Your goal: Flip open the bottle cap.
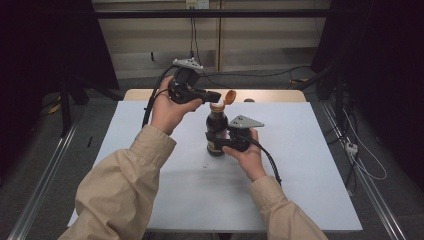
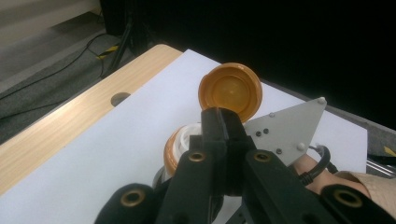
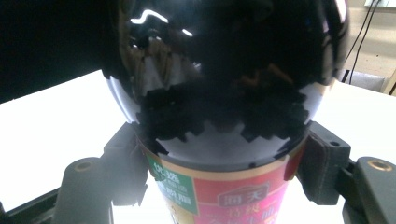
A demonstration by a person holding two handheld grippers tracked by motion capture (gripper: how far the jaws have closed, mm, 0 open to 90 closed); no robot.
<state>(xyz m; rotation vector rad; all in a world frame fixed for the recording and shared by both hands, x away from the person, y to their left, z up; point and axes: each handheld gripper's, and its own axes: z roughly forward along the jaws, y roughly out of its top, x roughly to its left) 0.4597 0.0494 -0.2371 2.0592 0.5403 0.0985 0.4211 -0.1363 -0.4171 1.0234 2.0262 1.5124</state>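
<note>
A dark glass bottle (image 1: pixel 216 131) with a red and green label (image 3: pixel 219 191) stands upright on the white sheet (image 1: pixel 300 165). Its orange flip cap (image 1: pixel 229 96) is tipped open and back from the neck. My left gripper (image 1: pixel 217 96) comes in from the left at neck height, and its jaws are shut on the lower rim of the cap (image 2: pixel 230 91). The white and orange neck (image 2: pixel 180 147) shows just under them. My right gripper (image 1: pixel 215 140) is shut on the bottle's body from the right, a pad (image 3: pixel 322 163) pressed to each side of the bottle (image 3: pixel 224 70).
The white sheet covers a wooden table (image 1: pixel 270 95) whose far strip has a round hole (image 2: pixel 120 98). Small dark specks (image 1: pixel 206 164) lie in front of the bottle. Cables and a power strip (image 1: pixel 351 147) lie on the floor at the right.
</note>
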